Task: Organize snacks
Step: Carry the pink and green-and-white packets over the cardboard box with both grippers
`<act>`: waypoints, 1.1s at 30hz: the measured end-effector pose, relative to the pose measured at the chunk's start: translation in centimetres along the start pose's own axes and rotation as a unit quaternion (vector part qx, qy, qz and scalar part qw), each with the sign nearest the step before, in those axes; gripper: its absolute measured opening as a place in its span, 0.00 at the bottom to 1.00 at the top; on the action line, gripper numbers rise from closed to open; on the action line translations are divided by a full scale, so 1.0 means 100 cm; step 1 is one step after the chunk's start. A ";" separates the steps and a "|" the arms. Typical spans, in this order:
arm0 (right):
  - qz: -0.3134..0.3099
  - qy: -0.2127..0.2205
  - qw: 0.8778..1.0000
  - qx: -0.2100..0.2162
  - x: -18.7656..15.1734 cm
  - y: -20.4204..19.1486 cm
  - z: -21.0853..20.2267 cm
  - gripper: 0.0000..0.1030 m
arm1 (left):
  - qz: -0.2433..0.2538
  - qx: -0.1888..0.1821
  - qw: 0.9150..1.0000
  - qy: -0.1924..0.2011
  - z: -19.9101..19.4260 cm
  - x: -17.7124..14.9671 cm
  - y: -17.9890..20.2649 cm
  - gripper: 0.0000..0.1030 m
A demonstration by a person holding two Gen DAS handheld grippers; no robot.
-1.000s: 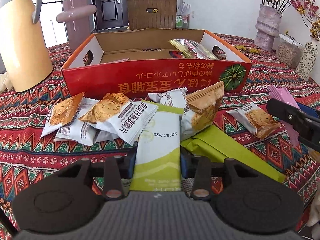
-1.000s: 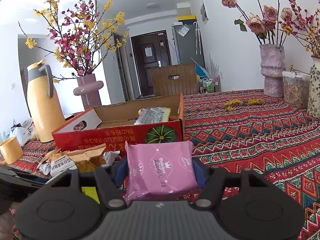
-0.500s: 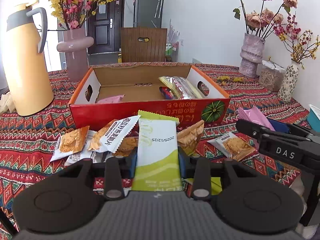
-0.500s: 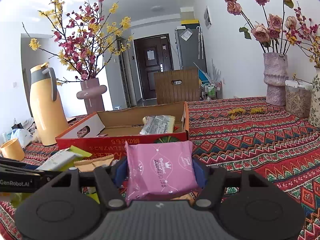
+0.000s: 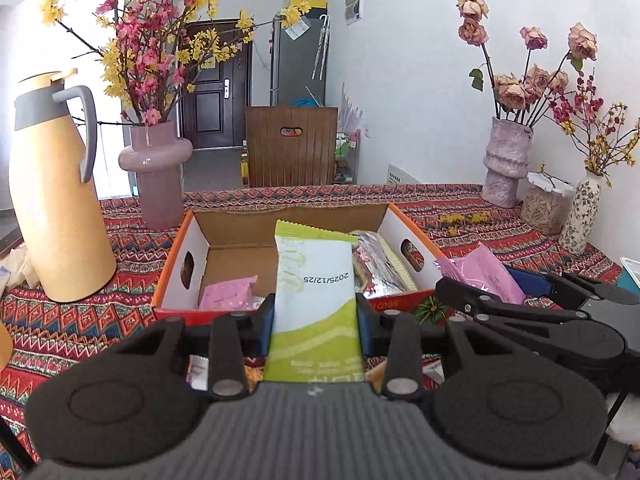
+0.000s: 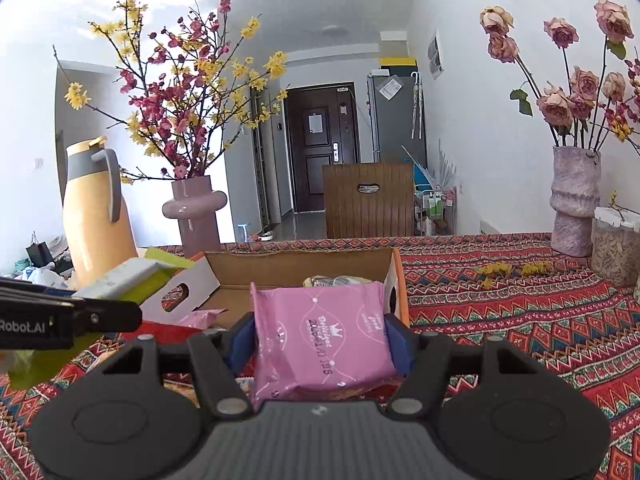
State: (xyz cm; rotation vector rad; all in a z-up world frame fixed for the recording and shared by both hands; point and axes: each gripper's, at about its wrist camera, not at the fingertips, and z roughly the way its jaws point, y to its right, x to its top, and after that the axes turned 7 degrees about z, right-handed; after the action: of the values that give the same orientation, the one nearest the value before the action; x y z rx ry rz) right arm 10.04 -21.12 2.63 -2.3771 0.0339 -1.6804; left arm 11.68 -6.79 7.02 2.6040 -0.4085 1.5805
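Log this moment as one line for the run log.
left gripper: shut on green packet | right gripper: shut on pink packet | both raised before cardboard box

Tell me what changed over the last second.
Both grippers rose toward the box. The left gripper lifted the green packet off the snack pile; the right gripper carried the pink packet up beside it. Both grips held unchanged; the box and its contents stayed put.

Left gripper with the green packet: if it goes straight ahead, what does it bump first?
Probably the open red cardboard box: the white-and-green snack packet would likely cross its near wall first; depth is unclear.
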 end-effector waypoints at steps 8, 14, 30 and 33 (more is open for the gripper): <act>-0.025 -0.010 1.000 0.012 0.025 -0.017 0.037 0.63 | -0.010 0.027 1.000 0.007 0.026 0.022 -0.019 0.38; -0.028 -0.027 0.999 0.016 0.039 -0.025 0.072 0.63 | -0.022 0.046 0.999 -0.002 0.053 0.031 -0.037 0.38; -0.027 -0.057 0.998 0.019 0.031 -0.032 0.135 0.63 | -0.054 0.069 0.996 0.002 0.118 0.013 -0.078 0.38; -0.028 -0.066 0.997 0.019 0.026 -0.032 0.138 0.63 | -0.050 0.072 0.996 -0.006 0.123 0.011 -0.078 0.38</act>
State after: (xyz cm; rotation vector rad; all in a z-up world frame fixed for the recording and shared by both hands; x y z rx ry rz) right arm 23.50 -16.04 1.34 -2.4754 -0.0872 -1.5289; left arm 24.75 -1.90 2.79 2.6909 -0.1671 1.6189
